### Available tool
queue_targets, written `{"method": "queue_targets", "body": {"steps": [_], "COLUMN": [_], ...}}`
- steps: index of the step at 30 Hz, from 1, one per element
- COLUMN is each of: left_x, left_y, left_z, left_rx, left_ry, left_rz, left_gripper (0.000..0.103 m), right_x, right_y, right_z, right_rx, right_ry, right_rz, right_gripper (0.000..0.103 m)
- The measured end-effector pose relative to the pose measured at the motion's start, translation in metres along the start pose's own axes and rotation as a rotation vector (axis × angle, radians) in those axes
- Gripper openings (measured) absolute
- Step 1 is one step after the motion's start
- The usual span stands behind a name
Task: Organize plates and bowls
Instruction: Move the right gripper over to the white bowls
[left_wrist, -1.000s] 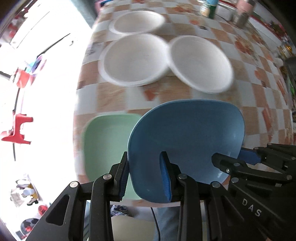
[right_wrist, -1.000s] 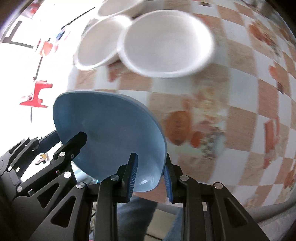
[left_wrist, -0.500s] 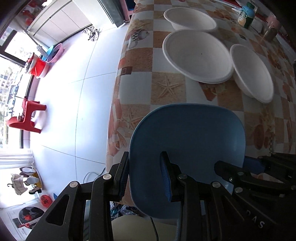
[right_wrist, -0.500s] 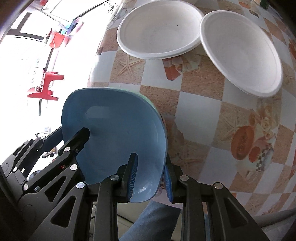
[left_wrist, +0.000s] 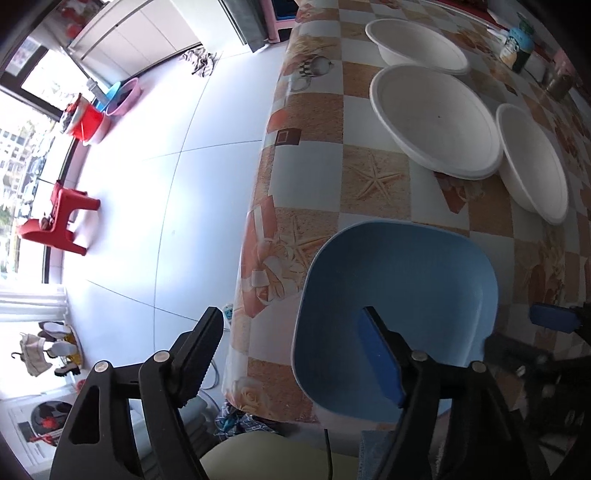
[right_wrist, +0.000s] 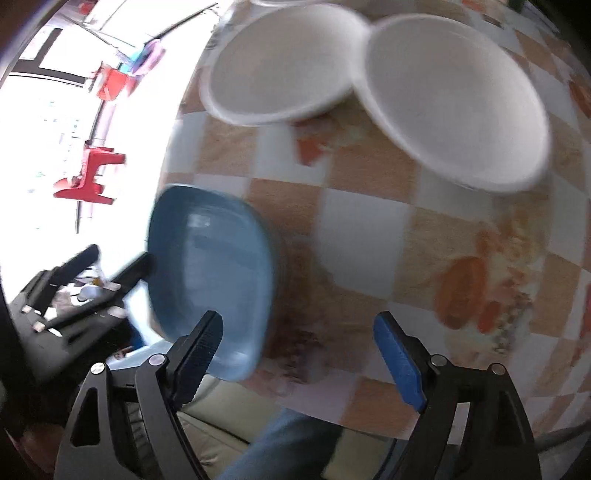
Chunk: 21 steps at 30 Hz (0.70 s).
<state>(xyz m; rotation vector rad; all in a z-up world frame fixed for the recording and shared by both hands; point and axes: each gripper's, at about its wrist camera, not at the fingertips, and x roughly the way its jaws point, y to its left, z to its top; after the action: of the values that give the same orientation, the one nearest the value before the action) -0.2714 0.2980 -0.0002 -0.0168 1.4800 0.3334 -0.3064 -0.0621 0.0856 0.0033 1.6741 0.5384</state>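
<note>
At the near table edge, both tongs spread off the blue dish.
Left gripper (left_wrist: 291, 354) and right gripper (right_wrist: 299, 354) just opened, gripping nothing; blue dish (left_wrist: 402, 295) resting on the checked table (left_wrist: 369, 173), 3 white bowls (left_wrist: 436, 114) beyond. Looks light, stiff, slick plastic; best pinched by its thin rim.

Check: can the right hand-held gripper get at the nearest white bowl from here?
Probably yes. The right hand-held gripper has just opened and holds nothing; only bare tablecloth lies between it and the white bowl. The blue dish sits off to the side.
</note>
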Motion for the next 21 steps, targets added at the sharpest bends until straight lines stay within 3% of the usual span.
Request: {"method": "queue_targets", "body": {"steps": [12, 21], "left_x": [-0.025, -0.051], "left_y": [-0.064, -0.113], "left_z": [0.013, 0.032], "left_rx": [0.057, 0.067], "left_ry": [-0.021, -0.05], "left_rz": [-0.148, -0.248], "left_gripper": [0.079, 0.079], "right_x": [-0.035, -0.074], "right_y": [-0.097, -0.125], "right_z": [-0.019, 0.01], "right_rx": [0.174, 0.199], "right_ry": [-0.024, -0.123], "right_rz": [-0.071, -0.121], "right_gripper": [0.085, 0.085]}}
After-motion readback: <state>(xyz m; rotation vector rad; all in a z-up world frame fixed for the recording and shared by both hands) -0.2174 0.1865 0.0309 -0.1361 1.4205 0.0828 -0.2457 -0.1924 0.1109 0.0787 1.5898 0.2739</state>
